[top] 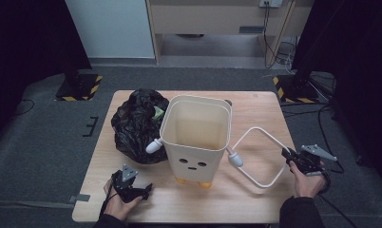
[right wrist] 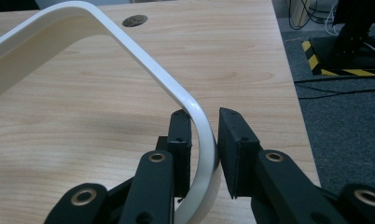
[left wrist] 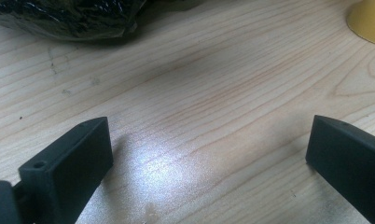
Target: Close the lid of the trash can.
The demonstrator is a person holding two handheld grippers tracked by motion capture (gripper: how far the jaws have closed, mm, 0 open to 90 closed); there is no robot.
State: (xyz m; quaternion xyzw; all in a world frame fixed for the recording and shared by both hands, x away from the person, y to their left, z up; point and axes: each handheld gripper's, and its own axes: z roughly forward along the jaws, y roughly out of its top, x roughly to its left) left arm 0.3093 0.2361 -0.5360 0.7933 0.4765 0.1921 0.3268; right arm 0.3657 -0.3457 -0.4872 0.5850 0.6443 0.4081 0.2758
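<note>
While the handle swings out sideways: everything hinges on its outer bend.
Handle (top: 260,156): white loop, hinged at the bin's sides, stretched level toward the worktop's right edge.
Bin (top: 196,137): upright mid-worktop, empty, well left of the grip point.
Right gripper (right wrist: 205,140): jaws straddle the handle's bend (right wrist: 202,135), pinching it loosely; the nearer hand by far.
Left gripper (left wrist: 209,140): jaws spread, nothing between them, resting low at the front left.
Bag (top: 139,126): black, touching the bin's left side.
Worktop (top: 255,107): wood.
</note>
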